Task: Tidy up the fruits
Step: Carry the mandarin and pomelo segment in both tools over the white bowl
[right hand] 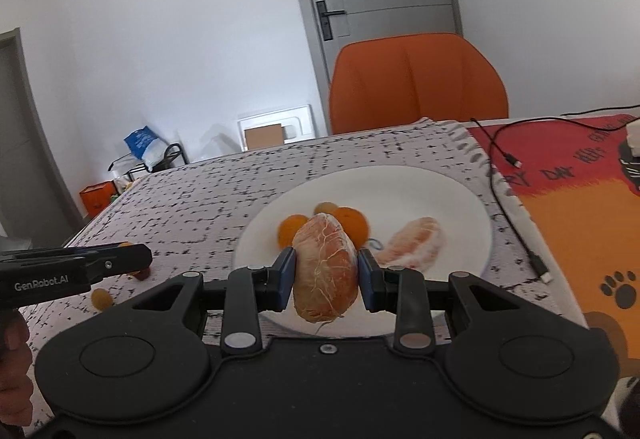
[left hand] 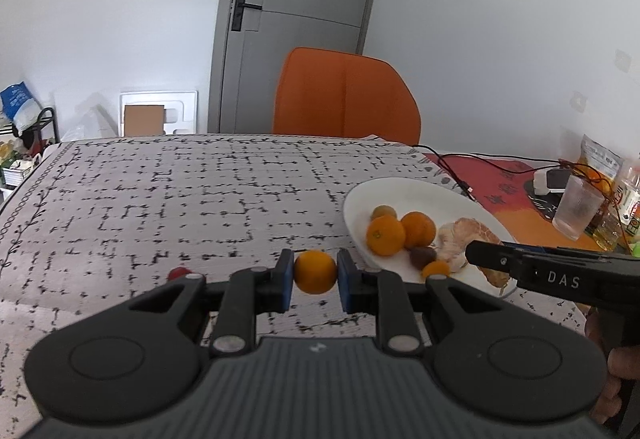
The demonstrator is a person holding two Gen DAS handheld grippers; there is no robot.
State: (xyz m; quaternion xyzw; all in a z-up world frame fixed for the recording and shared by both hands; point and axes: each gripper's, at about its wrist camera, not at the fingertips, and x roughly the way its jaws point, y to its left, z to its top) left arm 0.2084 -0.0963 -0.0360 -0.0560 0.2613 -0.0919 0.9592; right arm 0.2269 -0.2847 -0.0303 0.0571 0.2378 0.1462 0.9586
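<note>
While clamping a mandarin (left hand: 315, 271) in left tongs (left hand: 315, 275) and a peeled pomelo segment (right hand: 325, 267) in right tongs (right hand: 326, 277), best lowered gently onto white plate (right hand: 460, 199), released slowly.

A grey panelled door (left hand: 296, 27) with a black handle stands at upper centre, an orange padded chair (left hand: 346, 99) below it. At right, a clear plastic cup (left hand: 576, 211) and black cable (right hand: 508, 175).

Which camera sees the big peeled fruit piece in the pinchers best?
The right wrist view: the peeled segment fills the middle, held by the right gripper. In the left wrist view it sits small, partly hidden behind that gripper.
</note>
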